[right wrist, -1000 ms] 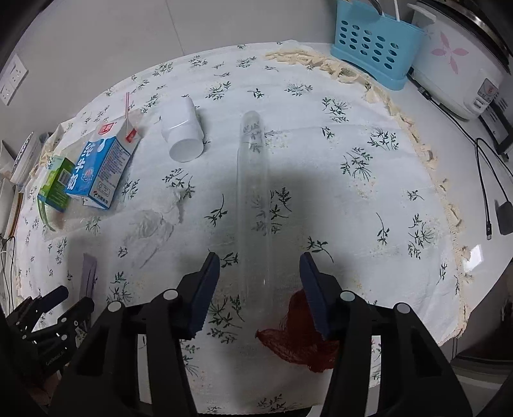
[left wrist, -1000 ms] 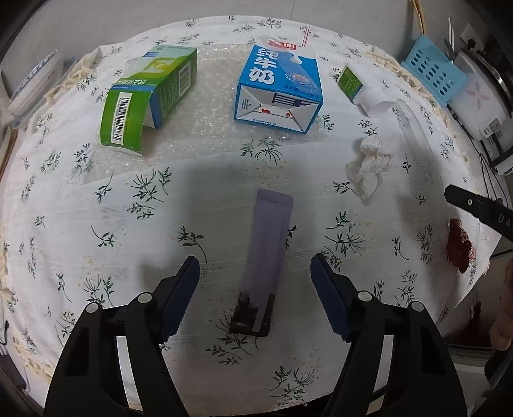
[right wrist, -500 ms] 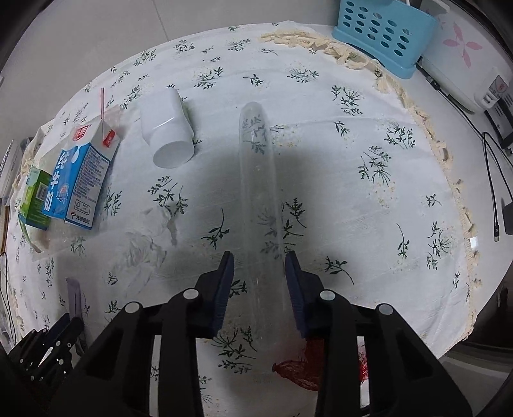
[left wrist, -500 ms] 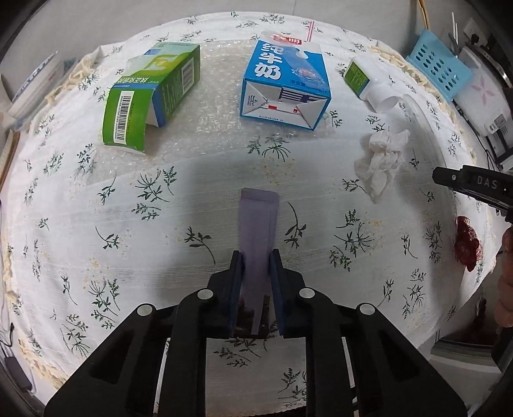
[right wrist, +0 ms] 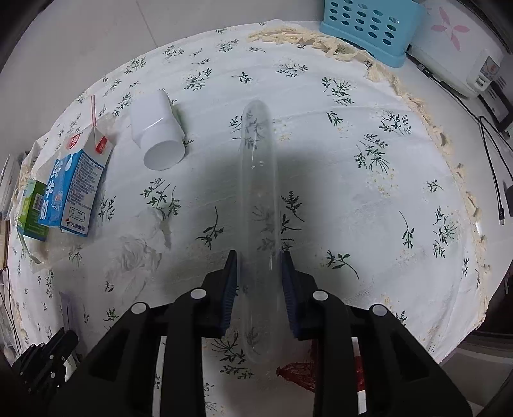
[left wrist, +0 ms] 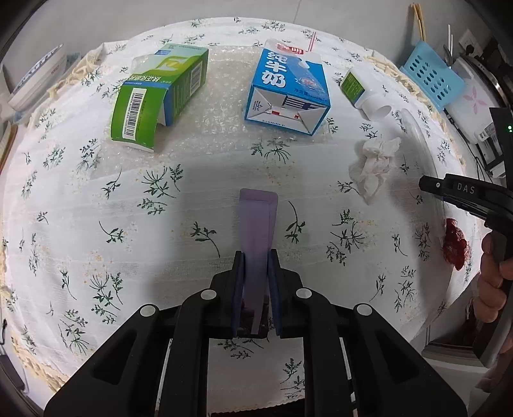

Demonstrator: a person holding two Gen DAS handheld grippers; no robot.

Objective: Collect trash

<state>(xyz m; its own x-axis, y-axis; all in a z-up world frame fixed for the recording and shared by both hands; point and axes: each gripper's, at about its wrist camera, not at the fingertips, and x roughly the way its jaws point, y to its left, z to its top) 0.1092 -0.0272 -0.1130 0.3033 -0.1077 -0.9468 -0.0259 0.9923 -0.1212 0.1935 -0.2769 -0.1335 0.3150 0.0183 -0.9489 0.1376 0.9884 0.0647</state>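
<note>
A flat purple packet point(left wrist: 256, 218) lies on the flowered tablecloth, and my left gripper point(left wrist: 255, 256) is shut on its near end. A long clear plastic tube point(right wrist: 258, 160) lies lengthwise ahead of my right gripper point(right wrist: 259, 259). Its jaws are closing, with the tube between them and the pads against its sides. Both grippers point steeply down. A person's hand holds the right gripper point(left wrist: 426, 184) at the right edge of the left wrist view. A red net scrap point(right wrist: 298, 372) lies under the right gripper.
A green carton point(left wrist: 157, 96), a blue milk carton point(left wrist: 288, 89) and a white bottle point(left wrist: 368, 93) lie at the far side on bubble wrap. A crumpled tissue point(left wrist: 373, 166) lies between the grippers. A blue basket point(right wrist: 368, 25), a rice cooker point(right wrist: 458, 48) and cables point(right wrist: 493, 154) stand beyond the cloth.
Both grippers went from wide open to closed, the left on the purple packet, the right on the clear tube. The right gripper sank a little toward the table.
</note>
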